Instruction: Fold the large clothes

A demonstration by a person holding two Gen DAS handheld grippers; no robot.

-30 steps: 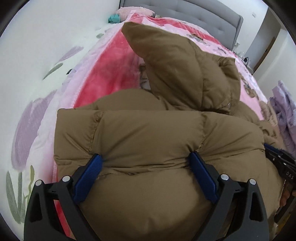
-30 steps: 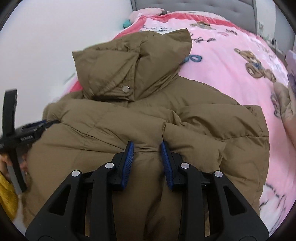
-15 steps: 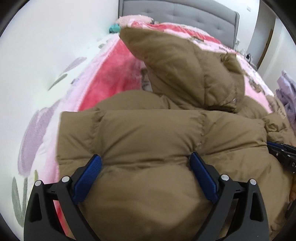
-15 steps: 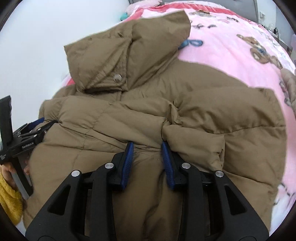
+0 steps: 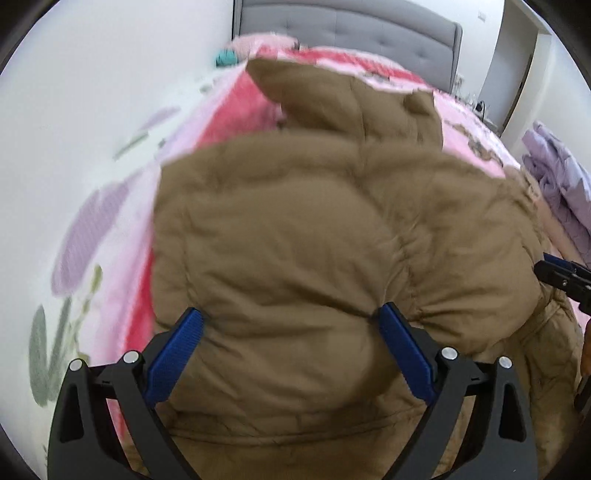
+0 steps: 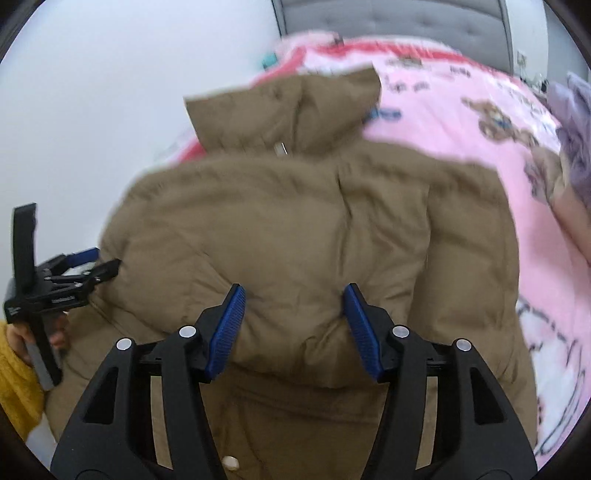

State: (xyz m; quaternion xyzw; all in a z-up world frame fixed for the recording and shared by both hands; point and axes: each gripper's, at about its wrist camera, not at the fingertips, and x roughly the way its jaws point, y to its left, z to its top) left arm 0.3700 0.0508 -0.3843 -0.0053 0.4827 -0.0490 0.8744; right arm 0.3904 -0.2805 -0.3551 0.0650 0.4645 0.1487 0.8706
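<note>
— Start on the left side of the bed. Where does the jacket lie from each tool?

— The brown puffer jacket [image 5: 295,236] sits straight ahead of and under both of them, on the pink bedspread [image 5: 229,107]. The left gripper [image 5: 291,354] points down into the jacket's left part; its blue pads [image 5: 173,354] stand wide, with a thick roll of padding bulging up between them. Whether they squeeze that roll or merely straddle it I cannot tell, as the view is smeared.

— And further right?

— The right gripper [image 6: 293,328] is over the middle of the jacket. Its jaws have just been opening; they now stand apart with a soft hump of fabric between them, and the pads look to be letting it go rather than biting it. I'd call that one released.

— Which hand is nearer the work?

— Both are right on it, side by side along the near edge, the left tool showing at the left border of the right view, held by a hand [image 6: 22,336] in a yellow sleeve [image 6: 16,387].

— How does the jacket run?

— Its long axis goes away from the person, the hood [image 6: 284,107] at the far end towards the grey headboard [image 6: 388,18]. The body looks doubled over itself, bulky and quilted, with a snap [image 6: 281,148] below the hood. I'd judge the next move to be away from the fold.

— Anything else about?

— A lilac heap of cloth [image 5: 557,177] at the far right.
</note>
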